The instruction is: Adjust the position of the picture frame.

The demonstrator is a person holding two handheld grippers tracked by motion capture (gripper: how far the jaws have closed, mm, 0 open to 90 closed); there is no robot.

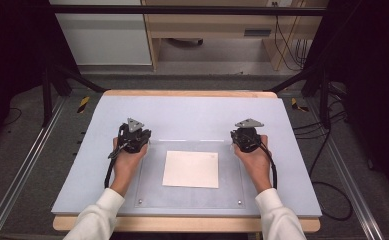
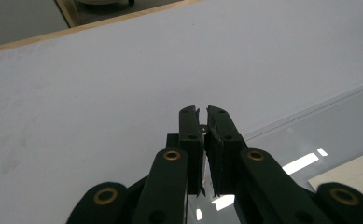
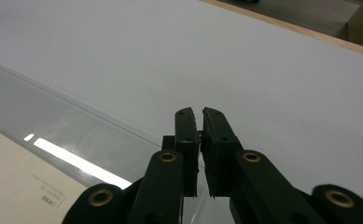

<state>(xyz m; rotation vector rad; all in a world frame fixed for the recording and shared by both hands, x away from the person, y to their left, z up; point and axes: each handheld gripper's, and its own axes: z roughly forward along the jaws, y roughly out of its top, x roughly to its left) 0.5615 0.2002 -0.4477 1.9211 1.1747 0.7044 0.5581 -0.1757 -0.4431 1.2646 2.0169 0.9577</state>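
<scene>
A matte, pale grey mat [image 1: 192, 112] covers the table [image 1: 182, 93], whose wooden edge shows at the far and near sides. On the mat lies a clear, glossy rectangular sheet [image 1: 152, 192] with small metal studs at its near corners, and on that a square of cream paper [image 1: 191, 169], flat, with small print near one edge. The left gripper [image 2: 202, 111] rests at the sheet's far left corner, the right gripper [image 3: 197, 112] at its far right corner. Both black pairs of jaws are nearly closed with a thin gap, holding nothing.
</scene>
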